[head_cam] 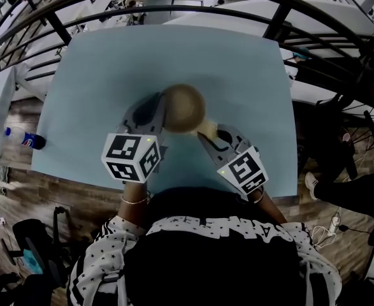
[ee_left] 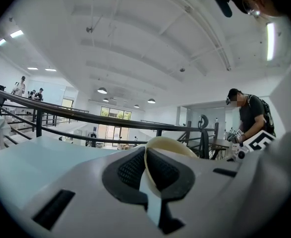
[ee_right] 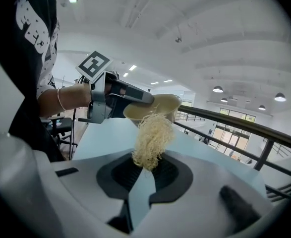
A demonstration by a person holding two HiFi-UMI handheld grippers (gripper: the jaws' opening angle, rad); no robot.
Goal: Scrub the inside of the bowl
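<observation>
Jaws of my left gripper (ee_left: pixel 147 170) pinching the rim of the round beige bowl (ee_left: pixel 171 144), I should swirl the pale stringy scrubber (ee_right: pixel 152 135) clamped in my right gripper (ee_right: pixel 146 171) firmly inside.

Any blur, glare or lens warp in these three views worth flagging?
Head view: fisheye, the railing bows into an arc; the bowl looks slightly soft. Left gripper view: even light, but the ceiling light at upper right blooms; a mosaic patch hides the face of a bystander. Right gripper view: the scrubber is crisp, dark vignette round the edges.
</observation>
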